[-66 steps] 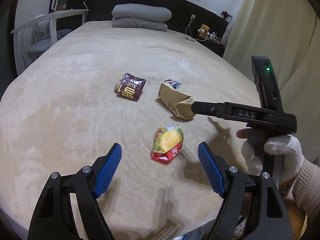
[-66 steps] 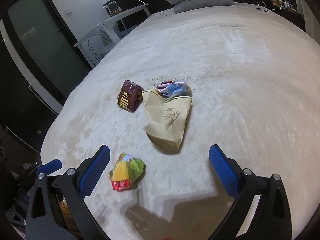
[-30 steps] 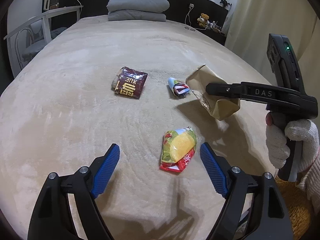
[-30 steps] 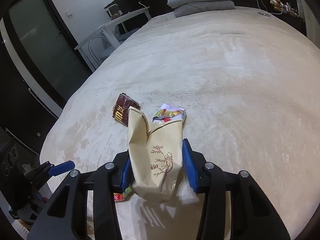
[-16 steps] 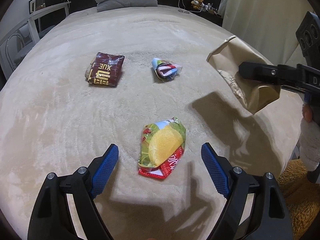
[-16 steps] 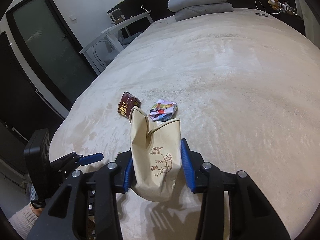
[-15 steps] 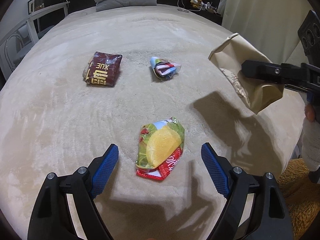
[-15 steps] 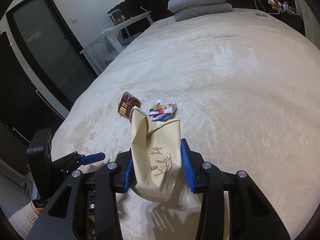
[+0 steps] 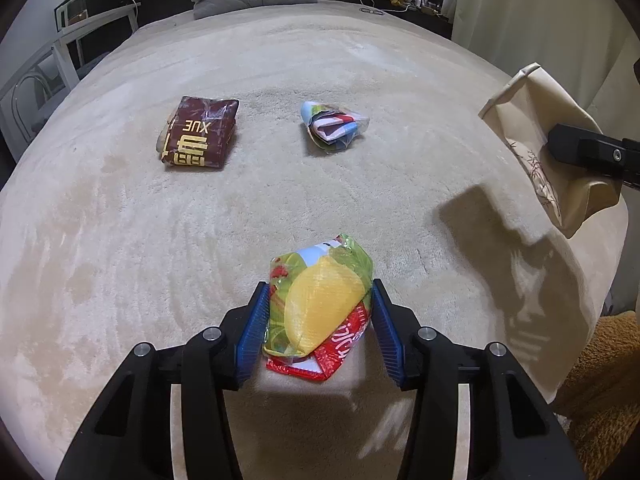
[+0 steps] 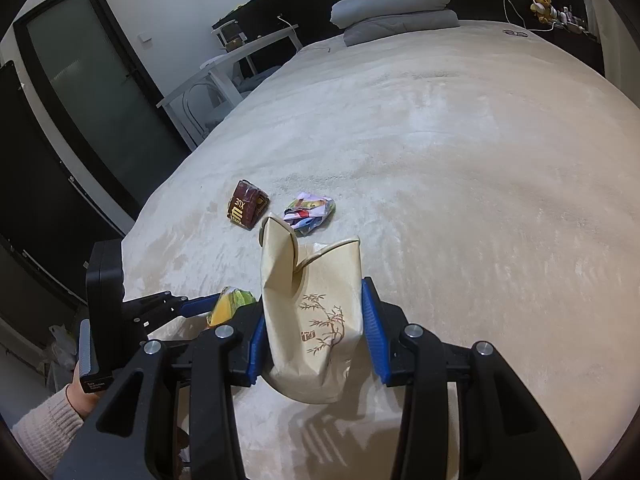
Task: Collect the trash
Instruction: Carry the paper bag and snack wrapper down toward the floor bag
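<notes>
Left wrist view: ahead and left of the left gripper (image 9: 318,326) a brown packet (image 9: 198,133) is seen, a yellow-green snack wrapper (image 9: 318,308) is clamped between its pads, and a beige paper bag (image 10: 314,316) (printed with bamboo) is pinched by the right gripper (image 10: 314,346).

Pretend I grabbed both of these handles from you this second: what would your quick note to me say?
Left gripper: shut on the yellow snack wrapper, at the near edge of the bed.
Right gripper: shut on the paper bag, held above the bed with its mouth open.
Done: bag and one wrapper gripped.
Left: put that wrapper into the bag, then collect the brown packet and the crumpled wrapper lying further up the bed.
</notes>
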The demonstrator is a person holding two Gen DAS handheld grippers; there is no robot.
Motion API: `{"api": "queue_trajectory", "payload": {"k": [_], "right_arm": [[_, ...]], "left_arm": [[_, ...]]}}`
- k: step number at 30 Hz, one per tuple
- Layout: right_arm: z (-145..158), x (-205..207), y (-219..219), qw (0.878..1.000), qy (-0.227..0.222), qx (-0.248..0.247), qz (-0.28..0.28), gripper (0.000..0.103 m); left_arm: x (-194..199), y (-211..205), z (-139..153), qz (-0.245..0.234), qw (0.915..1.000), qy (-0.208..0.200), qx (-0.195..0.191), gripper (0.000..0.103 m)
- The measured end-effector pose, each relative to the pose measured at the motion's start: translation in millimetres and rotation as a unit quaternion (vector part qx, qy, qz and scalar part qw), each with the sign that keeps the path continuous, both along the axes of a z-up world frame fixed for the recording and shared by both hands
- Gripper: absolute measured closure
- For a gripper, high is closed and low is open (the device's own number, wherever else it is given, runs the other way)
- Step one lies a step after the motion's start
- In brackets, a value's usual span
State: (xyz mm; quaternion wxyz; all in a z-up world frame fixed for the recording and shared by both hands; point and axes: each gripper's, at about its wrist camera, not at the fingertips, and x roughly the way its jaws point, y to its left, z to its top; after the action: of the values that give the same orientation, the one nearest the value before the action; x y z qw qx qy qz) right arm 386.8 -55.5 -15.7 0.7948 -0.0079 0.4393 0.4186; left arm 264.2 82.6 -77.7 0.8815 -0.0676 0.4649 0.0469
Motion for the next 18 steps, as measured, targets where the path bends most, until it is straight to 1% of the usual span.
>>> {"api": "queue_trajectory", "payload": {"k": [9,14,18], "right_arm": [[-2.2,-3.1,3.1,1.0,-0.003,-0.006,-0.002,0.062],[-1.2,-7.0,3.6,1.0,-0.006,-0.004,-0.006,0.061],[-0.5,-12.3,1.1,1.0,-0.008,-0.002,-0.01,0.061]], "left_arm": [[-10.6,4.8,9.3,0.009,0.9996,-0.026,-0.008,0.055],[-23.3,5.5,19.5,0.016,0.9989,-0.041,-0.014,0.055],[-45.2,0.7,28.6,0.022,0.9981,-0.054,-0.019,0.055]]}}
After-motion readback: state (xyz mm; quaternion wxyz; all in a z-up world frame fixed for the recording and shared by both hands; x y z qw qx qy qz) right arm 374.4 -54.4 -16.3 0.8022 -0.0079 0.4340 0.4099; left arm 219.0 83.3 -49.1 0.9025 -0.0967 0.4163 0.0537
